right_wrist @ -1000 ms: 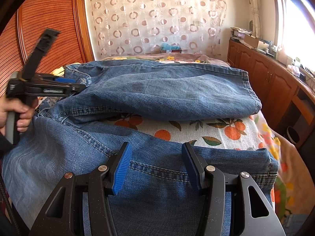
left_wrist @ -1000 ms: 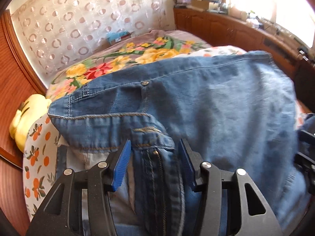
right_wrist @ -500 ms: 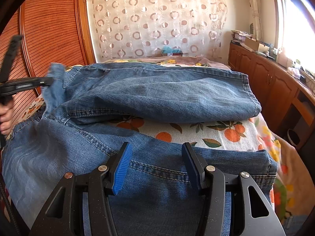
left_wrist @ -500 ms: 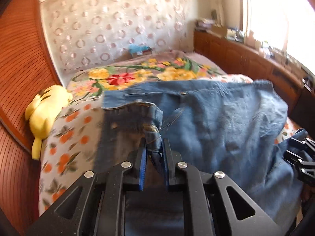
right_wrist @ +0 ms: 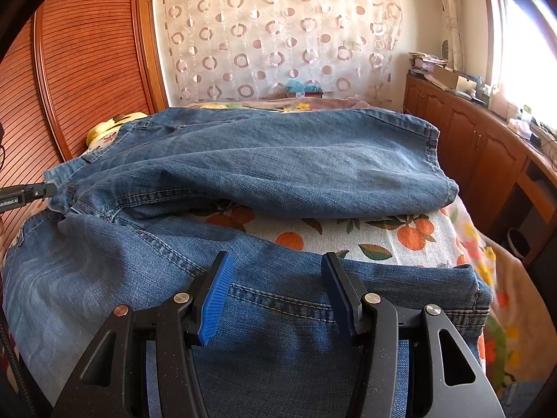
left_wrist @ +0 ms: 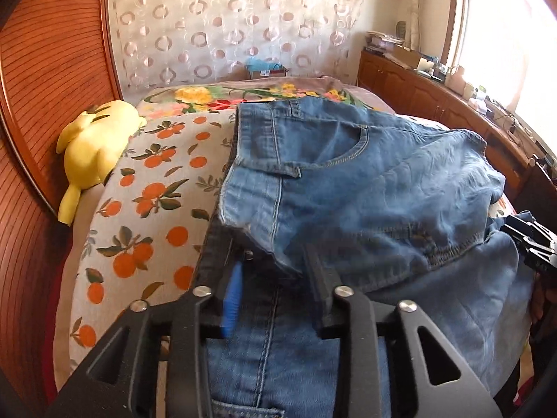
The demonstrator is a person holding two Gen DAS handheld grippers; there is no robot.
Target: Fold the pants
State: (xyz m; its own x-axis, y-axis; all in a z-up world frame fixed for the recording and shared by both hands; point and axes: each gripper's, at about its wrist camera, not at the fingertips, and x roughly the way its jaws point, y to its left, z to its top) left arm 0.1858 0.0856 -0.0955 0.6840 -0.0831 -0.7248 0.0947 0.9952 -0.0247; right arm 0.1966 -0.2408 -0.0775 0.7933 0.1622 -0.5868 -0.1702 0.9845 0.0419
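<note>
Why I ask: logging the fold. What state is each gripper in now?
Left gripper: jaws opening, jeans between them, not pinched.
Right gripper: open above the jeans, holding nothing.

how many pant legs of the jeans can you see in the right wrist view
2. One leg lies across the bed farther from the camera, its hem toward the cabinets on the right. The other leg lies nearest, under the right gripper, whose pads do not press it.

From my remote station, the bed (right_wrist: 365, 240) shows an orange-print sheet (left_wrist: 146, 209). Blue jeans (right_wrist: 278, 167) lie spread across it. A yellow plush toy (left_wrist: 90, 146) rests at its edge, beside a floral blanket (left_wrist: 209, 95).
</note>
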